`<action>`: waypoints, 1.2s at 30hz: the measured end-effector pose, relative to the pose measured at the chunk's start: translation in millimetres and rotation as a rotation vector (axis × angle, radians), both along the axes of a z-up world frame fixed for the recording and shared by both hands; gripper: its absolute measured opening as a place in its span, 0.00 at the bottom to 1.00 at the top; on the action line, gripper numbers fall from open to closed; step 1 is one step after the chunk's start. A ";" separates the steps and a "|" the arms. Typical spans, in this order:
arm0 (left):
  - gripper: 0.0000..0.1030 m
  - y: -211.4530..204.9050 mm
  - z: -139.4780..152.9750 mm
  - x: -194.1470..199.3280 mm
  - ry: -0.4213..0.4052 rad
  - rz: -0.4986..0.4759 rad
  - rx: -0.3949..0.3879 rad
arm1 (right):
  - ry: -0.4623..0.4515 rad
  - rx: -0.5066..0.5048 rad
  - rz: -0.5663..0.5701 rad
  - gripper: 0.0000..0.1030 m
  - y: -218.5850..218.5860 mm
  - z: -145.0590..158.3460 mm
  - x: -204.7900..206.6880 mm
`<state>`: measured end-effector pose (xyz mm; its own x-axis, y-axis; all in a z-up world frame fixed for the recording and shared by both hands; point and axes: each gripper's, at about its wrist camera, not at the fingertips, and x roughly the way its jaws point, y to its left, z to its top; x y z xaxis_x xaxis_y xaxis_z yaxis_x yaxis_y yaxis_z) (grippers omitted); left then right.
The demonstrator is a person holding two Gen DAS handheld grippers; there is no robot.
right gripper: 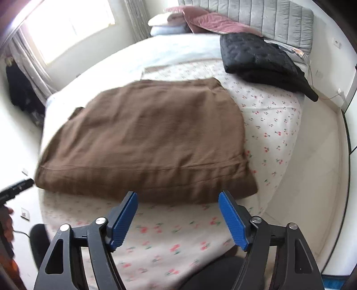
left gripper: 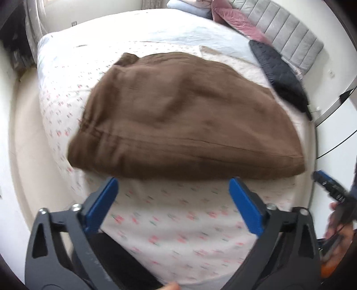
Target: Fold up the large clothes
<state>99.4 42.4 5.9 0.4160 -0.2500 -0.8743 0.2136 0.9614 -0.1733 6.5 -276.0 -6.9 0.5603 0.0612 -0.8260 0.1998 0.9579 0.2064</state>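
A large brown garment (left gripper: 178,116) lies folded into a thick rectangle on the bed; it also shows in the right wrist view (right gripper: 147,138). My left gripper (left gripper: 174,185) is open and empty, just short of the garment's near folded edge. My right gripper (right gripper: 178,198) is open and empty, also just before the near edge, toward its right end. The right gripper shows at the right rim of the left wrist view (left gripper: 330,187). The left gripper shows at the left rim of the right wrist view (right gripper: 17,186).
The bed sheet (right gripper: 267,125) is white with small cherry prints. A folded black quilted garment (right gripper: 256,58) lies at the far right near the grey headboard (right gripper: 267,17). Pink fabric and pillows (right gripper: 200,20) sit at the head. Pale floor (right gripper: 312,178) flanks the bed.
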 end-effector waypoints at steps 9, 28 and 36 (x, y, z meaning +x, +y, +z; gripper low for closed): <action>0.99 -30.5 -5.8 -46.7 -0.010 0.013 0.110 | -0.020 0.043 -0.016 1.00 38.8 -0.6 -36.3; 0.99 -63.3 -17.9 -83.0 -0.029 0.010 0.197 | 0.022 -0.061 0.034 1.00 81.9 -10.6 -47.9; 0.99 -61.6 -19.0 -83.9 -0.048 0.020 0.213 | 0.044 -0.067 0.079 1.00 94.7 -18.6 -42.8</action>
